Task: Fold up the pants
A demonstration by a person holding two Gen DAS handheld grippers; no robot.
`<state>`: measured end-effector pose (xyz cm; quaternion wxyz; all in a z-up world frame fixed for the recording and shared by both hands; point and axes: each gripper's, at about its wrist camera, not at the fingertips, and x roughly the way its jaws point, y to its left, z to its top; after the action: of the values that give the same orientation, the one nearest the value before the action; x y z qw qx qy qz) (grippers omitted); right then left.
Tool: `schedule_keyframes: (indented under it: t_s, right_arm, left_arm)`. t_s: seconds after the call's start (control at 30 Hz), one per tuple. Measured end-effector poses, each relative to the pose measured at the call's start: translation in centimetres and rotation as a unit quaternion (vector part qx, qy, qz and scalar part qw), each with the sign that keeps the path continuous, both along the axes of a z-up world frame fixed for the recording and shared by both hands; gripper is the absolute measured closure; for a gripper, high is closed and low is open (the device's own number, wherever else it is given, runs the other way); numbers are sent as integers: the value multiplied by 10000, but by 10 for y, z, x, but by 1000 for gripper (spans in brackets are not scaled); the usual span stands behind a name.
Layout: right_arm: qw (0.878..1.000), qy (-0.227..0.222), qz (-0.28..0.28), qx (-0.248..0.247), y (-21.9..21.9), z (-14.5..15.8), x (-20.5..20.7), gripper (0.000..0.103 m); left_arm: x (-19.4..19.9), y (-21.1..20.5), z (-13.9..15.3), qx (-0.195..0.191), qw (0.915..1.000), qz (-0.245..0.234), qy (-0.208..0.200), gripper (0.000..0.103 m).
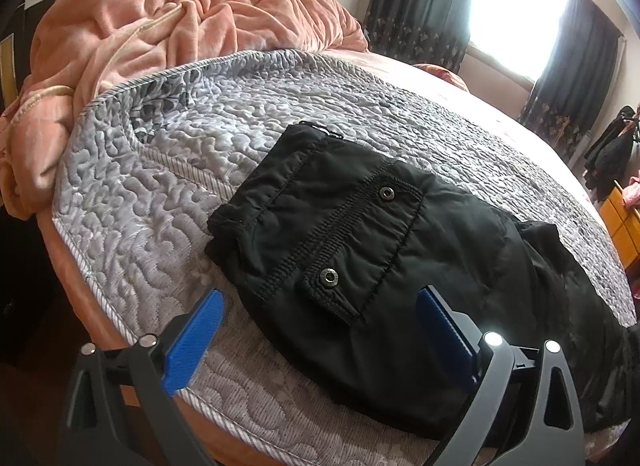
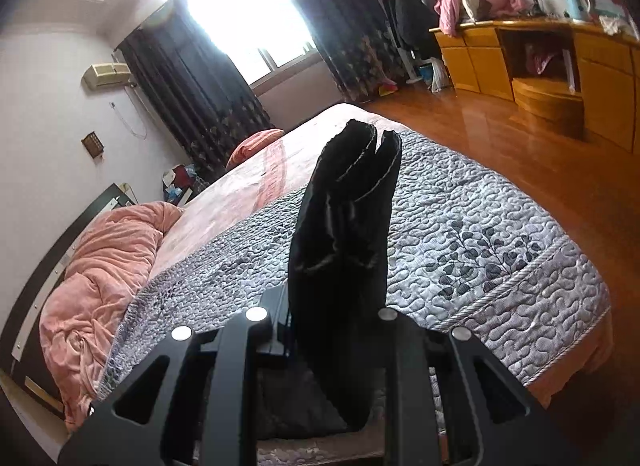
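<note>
I see a wide bed [image 1: 132, 201] covered by a grey quilted spread with a leaf print and corded border, and on it lie the black padded pants [image 1: 360, 250] with two metal snap buttons. A rumpled salmon-pink fleece blanket [image 1: 160, 17] is heaped at the far side of the bed, well apart from the pants. In my left wrist view the waist end of the pants lies flat near the bed's edge, the snap flap facing up.

My left gripper [image 1: 320, 330] hovers over that near part with its blue-padded jaws spread wide: one pad stands over bare quilt beside the pants, the other over the black cloth, and neither presses on anything.

My right gripper [image 2: 332, 338] is closed on the leg end of the pants [image 2: 344, 225]; the cloth runs out from between the dark fingers, standing up off the bed with both hems at its top. Whether the pads themselves show I cannot tell, the cloth hides them.

There is open quilt on each side of the lifted legs. The quilt's corded edge [image 2: 532, 278] lies to the right, with bare wooden floor [image 2: 500, 145] beyond it.
</note>
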<state>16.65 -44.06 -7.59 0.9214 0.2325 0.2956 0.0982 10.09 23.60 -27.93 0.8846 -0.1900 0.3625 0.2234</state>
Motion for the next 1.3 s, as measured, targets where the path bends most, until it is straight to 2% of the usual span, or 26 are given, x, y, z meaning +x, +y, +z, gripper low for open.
schedule_keyframes:
  t_s: [0.8,1.3]
  right_arm:
    - [9958,-247,39,-880,53,32,-19,84]
    - [9879,-519,245,-1438,78,43,-23,84]
  left_arm:
    - [0,-3,1,107,9999,-78,4,5]
    - [12,-12,-3,251,9993,-152,250,5]
